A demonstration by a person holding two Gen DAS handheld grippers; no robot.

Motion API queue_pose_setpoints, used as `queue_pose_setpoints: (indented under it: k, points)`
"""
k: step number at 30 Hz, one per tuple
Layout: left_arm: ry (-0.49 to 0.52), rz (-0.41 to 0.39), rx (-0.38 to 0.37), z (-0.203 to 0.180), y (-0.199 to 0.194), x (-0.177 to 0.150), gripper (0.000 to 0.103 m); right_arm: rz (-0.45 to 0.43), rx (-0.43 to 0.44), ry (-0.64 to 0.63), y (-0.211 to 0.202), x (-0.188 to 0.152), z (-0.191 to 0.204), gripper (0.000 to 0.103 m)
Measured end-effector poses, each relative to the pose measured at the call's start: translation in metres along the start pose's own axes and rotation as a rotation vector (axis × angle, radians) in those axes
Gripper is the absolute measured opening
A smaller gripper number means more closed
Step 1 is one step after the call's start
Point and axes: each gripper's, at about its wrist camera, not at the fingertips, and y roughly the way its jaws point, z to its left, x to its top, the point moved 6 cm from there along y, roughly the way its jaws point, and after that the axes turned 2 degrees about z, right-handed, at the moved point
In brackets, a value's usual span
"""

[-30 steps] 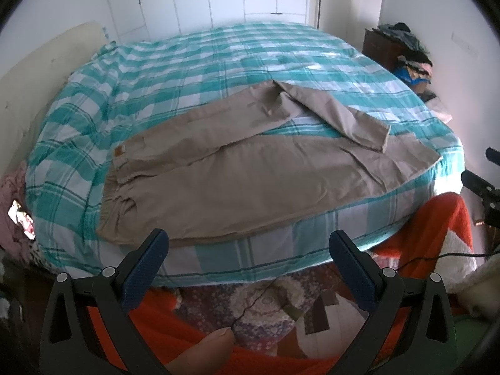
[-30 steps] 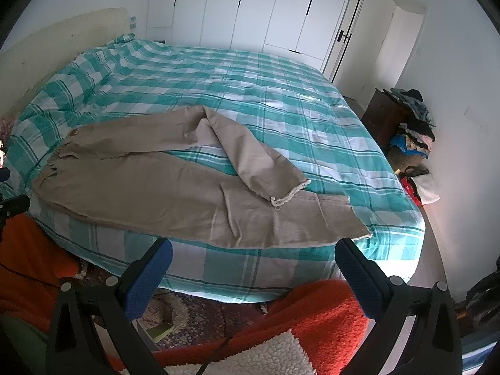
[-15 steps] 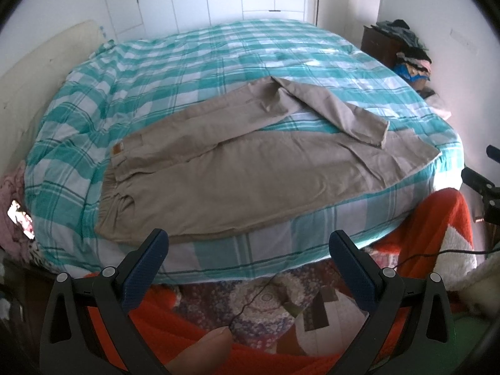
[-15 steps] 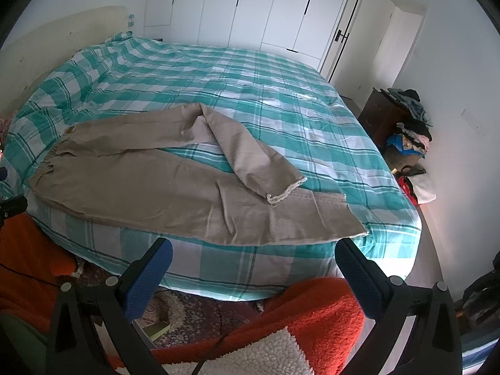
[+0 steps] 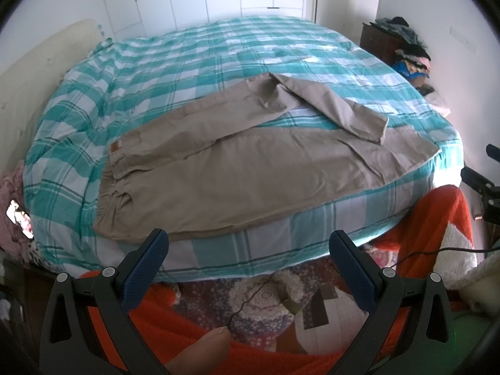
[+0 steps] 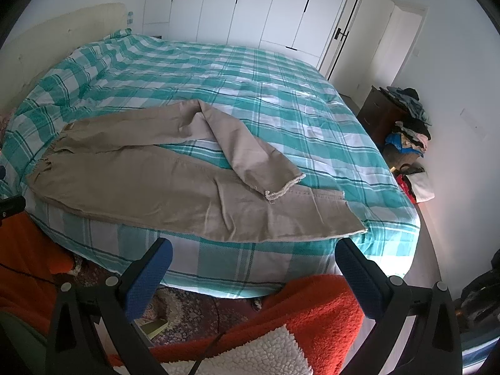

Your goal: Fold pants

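Tan pants (image 5: 237,168) lie spread on the near side of a bed, waistband to the left, legs to the right. The near leg lies straight along the bed edge. The far leg is bent back so its frayed hem (image 6: 284,184) rests on the near leg. They also show in the right wrist view (image 6: 175,175). My left gripper (image 5: 247,250) is open and empty, short of the bed edge near the waist end. My right gripper (image 6: 253,256) is open and empty, short of the bed edge below the near leg.
The bed (image 5: 218,56) has a teal and white checked cover. An orange and white fleece blanket (image 6: 312,315) and a patterned rug (image 5: 265,297) lie on the floor in front. A dark cabinet with piled clothes (image 6: 403,118) stands at the right wall. White wardrobes (image 6: 250,9) line the back.
Both grippers have moved slightly nearer the bed and a little higher. The pants have not moved.
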Motion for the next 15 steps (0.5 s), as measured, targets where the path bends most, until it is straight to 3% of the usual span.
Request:
queue_pose_setpoints:
  k: [8, 15]
  points:
    - [0.009, 0.016, -0.002, -0.002, 0.003, -0.001, 0.102, 0.002, 0.001, 0.003, 0.001, 0.000, 0.001, 0.102]
    - [0.010, 0.022, -0.009, -0.004, 0.007, 0.001, 0.102, -0.027, 0.111, 0.028, 0.001, -0.001, 0.012, 0.102]
